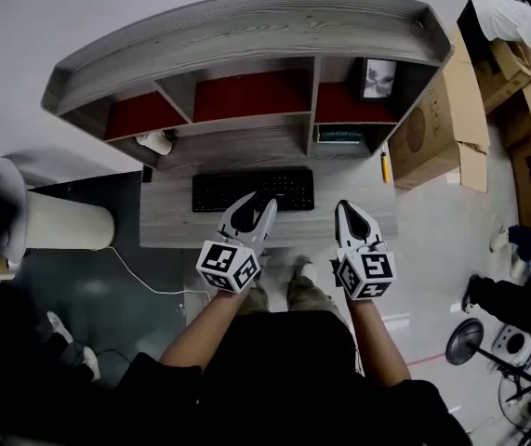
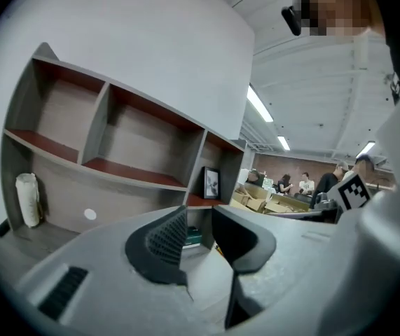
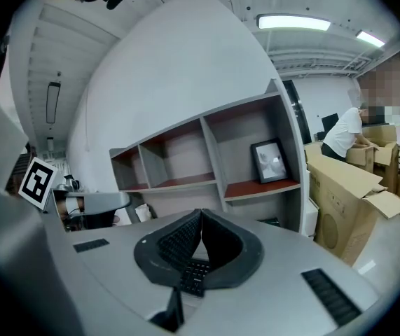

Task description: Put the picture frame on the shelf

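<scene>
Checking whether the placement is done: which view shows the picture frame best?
The right gripper view: the picture frame stands largest there, facing the camera, in the right compartment of the shelf. The head view shows it small, from above; the left gripper view shows it small and at an angle.

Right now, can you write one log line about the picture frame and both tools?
picture frame: upright in right compartment of shelf | left tool: open, empty | right tool: shut, empty

Head view steeply down, gripper views roughly level, sharing shelf [image 1: 246, 28]
</scene>
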